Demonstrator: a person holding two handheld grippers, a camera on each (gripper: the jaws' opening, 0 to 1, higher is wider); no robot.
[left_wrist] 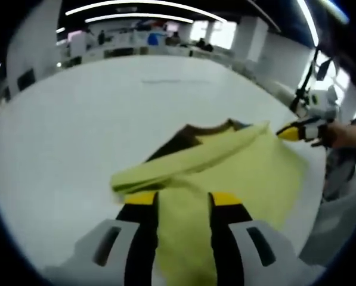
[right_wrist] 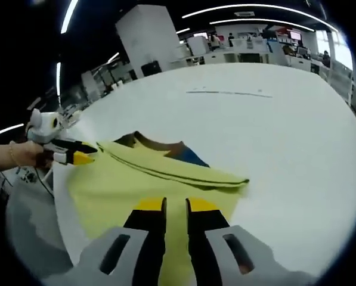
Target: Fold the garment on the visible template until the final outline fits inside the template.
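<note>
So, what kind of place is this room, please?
Probably a large open office or lab hall: long ceiling light strips, white pillars, desks in the background. The yellow garment lies on a wide white table.

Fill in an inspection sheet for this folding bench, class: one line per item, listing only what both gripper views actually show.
Surface: white table, wide and bare beyond the cloth.
Job's things: yellow garment, partly folded, a long fold across it; dark template peeking out beneath its far edge.
Clutter: nothing seen.
Grippers: left claw over the garment, jaws apart, cloth between them; right claw at the garment's near edge, jaws nearly together, grip unclear.
Cables: nothing seen clearly.
Surroundings: open hall with ceiling light strips, pillars and distant desks.
</note>
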